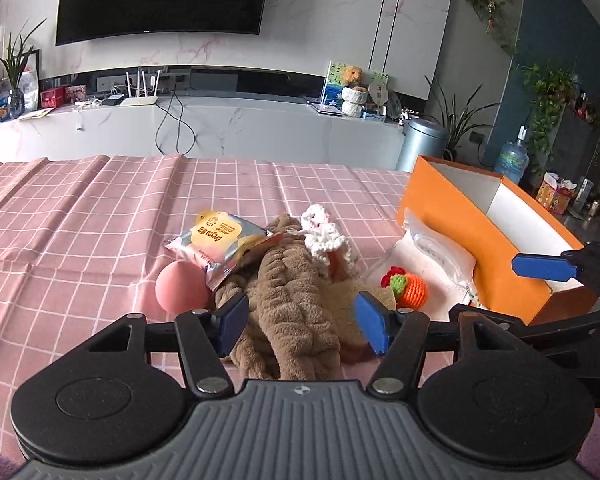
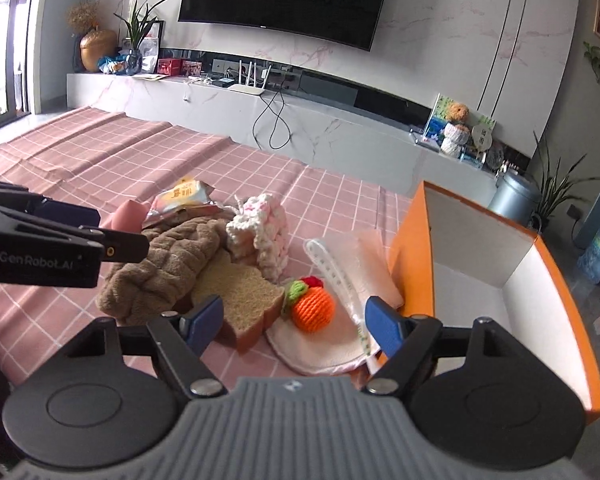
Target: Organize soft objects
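Both hands were at the approach step: the left tongs [image 1: 300, 322] gaped wide and empty over the brown plush towel [image 1: 288, 292], the right tongs [image 2: 294, 322] equally wide above the crocheted orange [image 2: 313, 308] on the tabletop [image 2: 112, 152]. Next, I judged, each needed to settle around its piece, close, and carry it to the orange box [image 2: 414, 264] just beside the heap.

A brown plush towel [image 1: 296, 300], pink ball [image 1: 180, 286], crocheted orange [image 2: 313, 308] and toast-shaped sponge [image 2: 244, 300] lie heaped beside the open orange box [image 2: 416, 248].
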Demonstrator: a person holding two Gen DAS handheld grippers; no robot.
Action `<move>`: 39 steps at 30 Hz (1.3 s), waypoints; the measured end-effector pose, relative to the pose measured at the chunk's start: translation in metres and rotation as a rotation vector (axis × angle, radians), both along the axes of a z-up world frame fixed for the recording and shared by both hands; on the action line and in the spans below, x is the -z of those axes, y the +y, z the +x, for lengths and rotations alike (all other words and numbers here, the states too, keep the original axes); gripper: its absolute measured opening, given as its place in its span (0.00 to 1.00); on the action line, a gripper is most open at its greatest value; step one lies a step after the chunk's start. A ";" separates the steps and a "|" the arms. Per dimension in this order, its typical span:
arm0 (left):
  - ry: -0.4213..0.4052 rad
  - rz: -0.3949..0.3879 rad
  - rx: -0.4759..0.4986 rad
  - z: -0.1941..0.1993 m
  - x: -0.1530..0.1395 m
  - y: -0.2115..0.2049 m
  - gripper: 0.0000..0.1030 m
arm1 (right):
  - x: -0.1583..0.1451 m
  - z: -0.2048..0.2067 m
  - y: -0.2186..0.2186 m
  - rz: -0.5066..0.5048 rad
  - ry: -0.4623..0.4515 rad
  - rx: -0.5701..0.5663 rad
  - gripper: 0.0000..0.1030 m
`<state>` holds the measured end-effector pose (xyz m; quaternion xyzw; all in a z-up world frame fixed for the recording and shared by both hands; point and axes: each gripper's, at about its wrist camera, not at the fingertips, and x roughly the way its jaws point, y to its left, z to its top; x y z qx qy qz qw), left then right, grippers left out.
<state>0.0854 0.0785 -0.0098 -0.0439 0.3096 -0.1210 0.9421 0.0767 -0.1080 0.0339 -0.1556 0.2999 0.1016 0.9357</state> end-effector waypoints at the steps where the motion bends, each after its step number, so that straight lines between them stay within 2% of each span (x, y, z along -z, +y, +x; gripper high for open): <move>1: 0.007 0.004 -0.002 0.003 0.002 0.000 0.71 | 0.001 0.004 0.001 -0.022 -0.001 -0.001 0.75; 10: 0.049 0.065 -0.032 0.025 0.014 0.000 0.70 | 0.019 0.061 -0.002 -0.104 0.042 0.036 0.75; 14: 0.072 0.061 -0.026 0.032 0.020 0.001 0.70 | 0.030 0.083 -0.001 -0.130 0.052 0.043 0.75; 20: 0.079 0.046 0.000 0.035 0.024 -0.003 0.71 | 0.044 0.100 0.002 -0.173 0.051 0.034 0.64; 23: 0.079 0.048 0.005 0.035 0.024 -0.004 0.71 | 0.051 0.105 0.003 -0.198 0.056 0.038 0.52; 25: 0.082 0.052 0.002 0.035 0.024 -0.004 0.71 | 0.052 0.105 0.003 -0.210 0.045 0.038 0.48; 27: 0.083 0.052 -0.006 0.035 0.024 -0.004 0.71 | 0.052 0.104 0.001 -0.205 0.047 0.042 0.22; 30: 0.070 0.051 -0.002 0.033 0.022 -0.005 0.71 | 0.046 0.102 -0.007 -0.174 0.043 0.060 0.05; 39: 0.060 0.030 0.013 0.025 0.010 -0.005 0.70 | 0.011 0.072 -0.013 -0.064 -0.019 0.048 0.02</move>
